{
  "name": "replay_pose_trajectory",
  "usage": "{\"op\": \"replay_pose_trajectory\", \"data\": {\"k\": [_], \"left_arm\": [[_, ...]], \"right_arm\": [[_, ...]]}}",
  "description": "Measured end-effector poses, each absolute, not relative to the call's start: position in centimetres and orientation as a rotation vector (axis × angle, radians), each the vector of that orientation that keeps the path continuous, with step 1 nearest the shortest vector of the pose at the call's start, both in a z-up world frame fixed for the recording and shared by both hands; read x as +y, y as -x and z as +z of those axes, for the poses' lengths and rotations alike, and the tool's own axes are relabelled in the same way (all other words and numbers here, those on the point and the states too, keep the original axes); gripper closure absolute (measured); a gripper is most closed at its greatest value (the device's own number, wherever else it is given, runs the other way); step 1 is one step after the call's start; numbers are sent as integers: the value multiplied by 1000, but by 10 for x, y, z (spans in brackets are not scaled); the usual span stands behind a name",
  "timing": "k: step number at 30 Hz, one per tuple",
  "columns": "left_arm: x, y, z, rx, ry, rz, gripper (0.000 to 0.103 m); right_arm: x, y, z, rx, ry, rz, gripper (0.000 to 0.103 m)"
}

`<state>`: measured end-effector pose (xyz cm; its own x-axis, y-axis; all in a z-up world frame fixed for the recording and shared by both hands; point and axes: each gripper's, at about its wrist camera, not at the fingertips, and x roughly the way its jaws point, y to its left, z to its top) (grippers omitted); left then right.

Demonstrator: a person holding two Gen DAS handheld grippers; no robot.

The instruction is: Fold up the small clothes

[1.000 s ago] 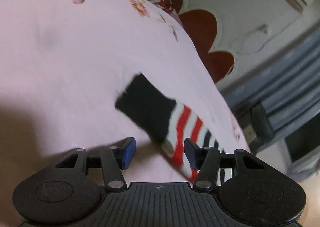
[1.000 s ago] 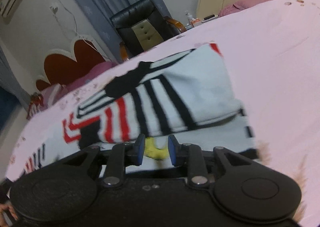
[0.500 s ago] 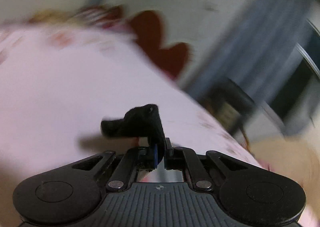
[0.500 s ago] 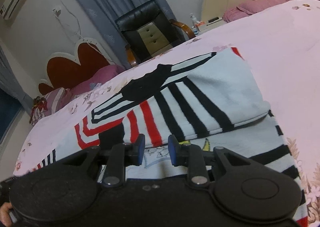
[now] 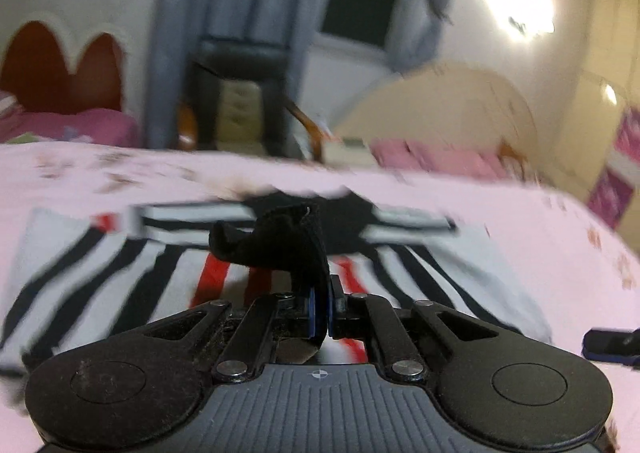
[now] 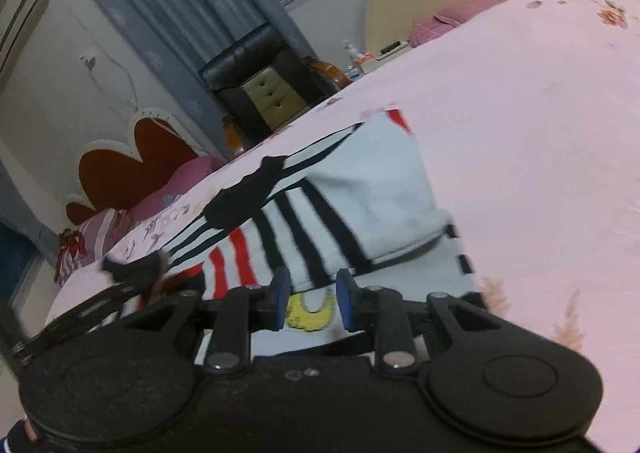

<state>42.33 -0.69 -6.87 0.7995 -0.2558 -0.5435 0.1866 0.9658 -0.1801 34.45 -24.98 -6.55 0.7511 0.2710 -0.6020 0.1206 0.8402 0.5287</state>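
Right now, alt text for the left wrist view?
The left hand-held gripper is shut on a black cuff, lifting it over a striped white, black and red garment spread on a pink bedsheet. Blurred behind: grey curtains and a dark chair.

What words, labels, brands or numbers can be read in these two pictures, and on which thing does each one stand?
None can be read.
The yellow print on the striped garment, seen between the right gripper's pads: cut off, not legible.
The bottle on the far stand: label too small.
The left view is blurred by motion; no text shows on the black cuff in the left gripper.
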Motion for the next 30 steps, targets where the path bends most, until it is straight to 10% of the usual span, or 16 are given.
{"op": "replay_pose_trajectory", "data": {"k": [5,8,22,26,30], "left_arm": [[-75,-421,-86,665,-3,-335,92],[-75,-384,-71,578,-28,-351,51],[118,-315,-96,648,-44,93,51],[118,-325,-102,641,-52,87,51],[119,-343,-103,624,-32,74,64]], "right_arm": [[-271,-345,-72,733,-628,80,63],[-271,-352,-74,724,-648,114,55],[-210,-449,-120,823,-647,198,58],[-192,-462,-123,850,-549,206,88],[-184,-459,-106,790,-417,193,96]]}}
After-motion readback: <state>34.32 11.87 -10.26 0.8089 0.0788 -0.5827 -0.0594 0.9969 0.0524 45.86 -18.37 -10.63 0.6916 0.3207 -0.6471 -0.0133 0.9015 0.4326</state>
